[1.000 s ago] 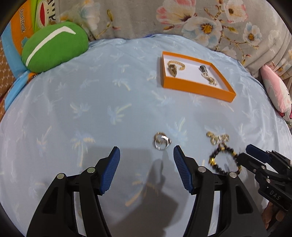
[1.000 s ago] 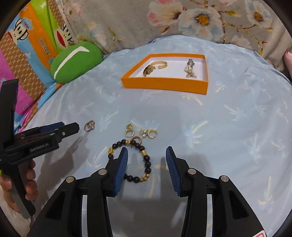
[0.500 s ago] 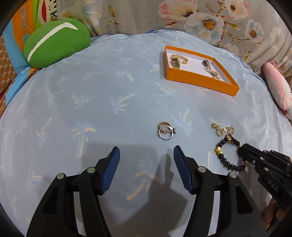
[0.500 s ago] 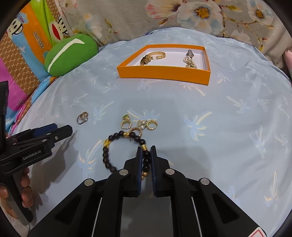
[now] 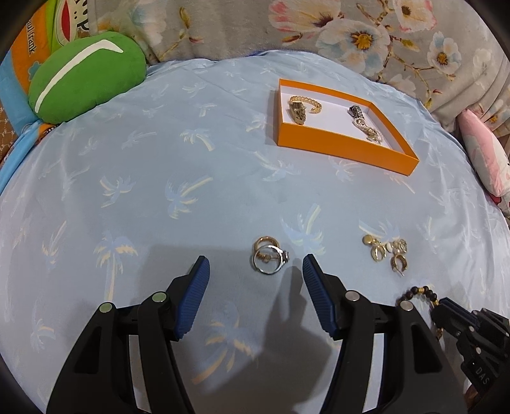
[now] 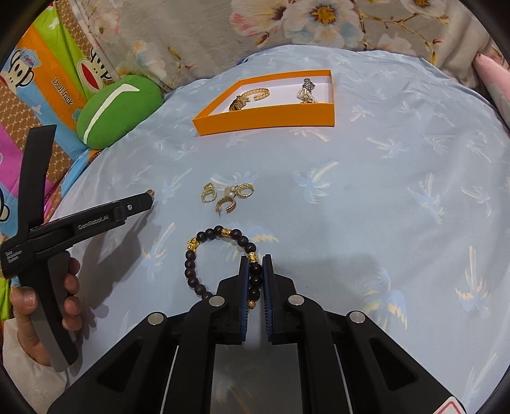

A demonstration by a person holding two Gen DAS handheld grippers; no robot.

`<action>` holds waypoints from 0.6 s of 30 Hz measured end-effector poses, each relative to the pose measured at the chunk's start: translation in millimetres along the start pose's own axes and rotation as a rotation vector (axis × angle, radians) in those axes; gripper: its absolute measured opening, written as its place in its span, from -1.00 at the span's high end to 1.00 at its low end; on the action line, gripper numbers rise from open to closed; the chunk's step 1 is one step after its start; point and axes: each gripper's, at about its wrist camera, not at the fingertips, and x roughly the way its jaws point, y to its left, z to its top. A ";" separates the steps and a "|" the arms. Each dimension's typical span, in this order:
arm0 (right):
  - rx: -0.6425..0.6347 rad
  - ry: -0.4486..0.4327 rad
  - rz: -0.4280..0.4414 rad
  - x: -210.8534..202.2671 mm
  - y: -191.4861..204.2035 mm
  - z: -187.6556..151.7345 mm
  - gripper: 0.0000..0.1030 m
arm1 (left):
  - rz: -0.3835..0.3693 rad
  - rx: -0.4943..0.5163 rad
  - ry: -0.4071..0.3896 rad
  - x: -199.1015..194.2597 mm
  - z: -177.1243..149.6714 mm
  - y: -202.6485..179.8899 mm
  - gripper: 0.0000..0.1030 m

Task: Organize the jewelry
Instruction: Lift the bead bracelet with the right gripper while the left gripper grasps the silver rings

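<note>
My right gripper (image 6: 255,264) is shut on a dark bead bracelet (image 6: 204,242) with gold beads and holds it over the blue cloth; it also shows in the left wrist view (image 5: 417,291). My left gripper (image 5: 255,274) is open, with two linked rings (image 5: 267,256) lying just ahead between its fingertips. A cluster of gold earrings (image 5: 387,251) lies to the right of the rings, and shows in the right wrist view (image 6: 228,196). The orange box (image 5: 338,145) at the back holds a gold bracelet (image 5: 302,106) and a silver chain (image 5: 363,122).
A green cushion (image 5: 86,79) sits at the back left. A floral fabric (image 5: 318,28) runs along the back. A pink pillow (image 5: 484,159) lies at the right edge. The blue palm-print cloth (image 5: 159,178) covers the surface.
My right gripper closed on the bead bracelet and has lifted and pulled it back from the earrings. My left gripper has moved closer to the two rings.
</note>
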 end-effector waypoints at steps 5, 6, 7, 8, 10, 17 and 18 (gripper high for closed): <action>0.011 0.000 0.012 1.2 -1.5 0.9 0.85 | 0.009 0.018 -0.011 0.8 0.4 -2.8 0.28; 0.012 0.000 0.013 1.3 -2.0 1.0 0.85 | 0.007 0.020 -0.012 0.6 0.1 -3.4 0.38; 0.012 0.000 0.013 1.5 -1.9 1.1 0.85 | 0.006 0.021 -0.012 0.7 0.3 -3.6 0.41; 0.012 0.000 0.013 1.4 -2.0 1.2 0.85 | 0.005 0.022 -0.013 0.7 0.2 -4.1 0.43; 0.013 0.000 0.014 1.5 -1.9 1.4 0.85 | -0.003 0.024 -0.012 0.3 -0.5 -5.0 0.54; 0.017 -0.001 0.016 1.7 -1.3 1.9 0.85 | -0.026 0.032 -0.027 -7.6 -2.9 -9.0 0.54; 0.018 -0.001 0.016 1.7 -1.2 2.0 0.85 | -0.032 0.032 -0.031 -9.9 -3.2 -9.7 0.54</action>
